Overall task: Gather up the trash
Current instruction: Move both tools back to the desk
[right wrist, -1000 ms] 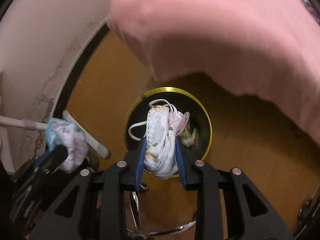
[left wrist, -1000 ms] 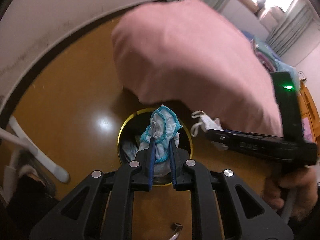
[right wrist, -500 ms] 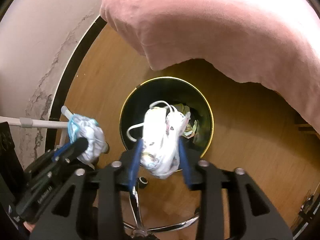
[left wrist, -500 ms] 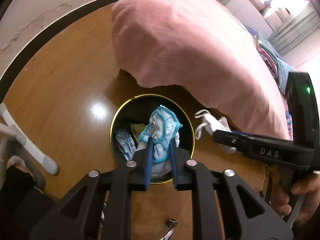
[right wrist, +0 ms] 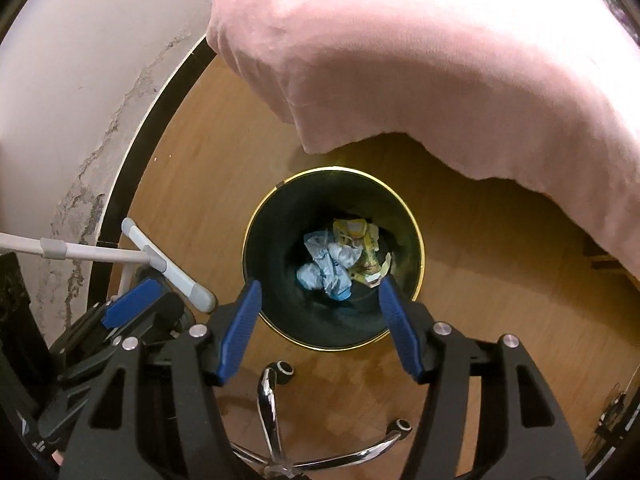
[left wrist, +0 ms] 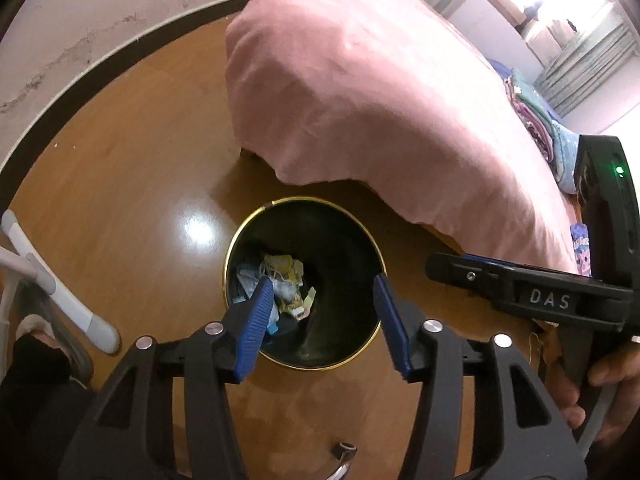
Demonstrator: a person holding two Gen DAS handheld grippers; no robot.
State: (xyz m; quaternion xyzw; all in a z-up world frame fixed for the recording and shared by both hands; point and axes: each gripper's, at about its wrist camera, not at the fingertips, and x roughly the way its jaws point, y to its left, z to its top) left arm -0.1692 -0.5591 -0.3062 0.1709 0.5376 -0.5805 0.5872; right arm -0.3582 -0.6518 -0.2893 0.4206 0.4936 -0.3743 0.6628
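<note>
Right wrist view looks straight down into the round black wastebasket with a gold rim (right wrist: 420, 236), and the task's thing, a heap of crumpled white-and-blue masks and yellow wrappers (right wrist: 344, 260), lies at its bottom, w/ nothing caught on the rim. The right gripper (right wrist: 320, 284) hangs directly above the opening, blue pads spread wide and empty; the left gripper (left wrist: 320, 292) hangs above the same basket from the other side, also splayed and holding nothing. Judging by that, the drop step looks done (both loads are in the bin), so the next move prob. calls for lifting both tools clear and going to look for more litter, if any is left. Room: the pink bedspread (right wrist: 440, 60) overhangs just beyond the far rim, so rising straight up beats swinging forward. Bare wooden floor (left wrist: 120, 180) is open to the left up to the dark skirting at the wall. Near the left gripper sits a white tube frame (right wrist: 168, 264), and below, chrome chair legs w/ casters (right wrist: 276, 400) crowd the near side.
</note>
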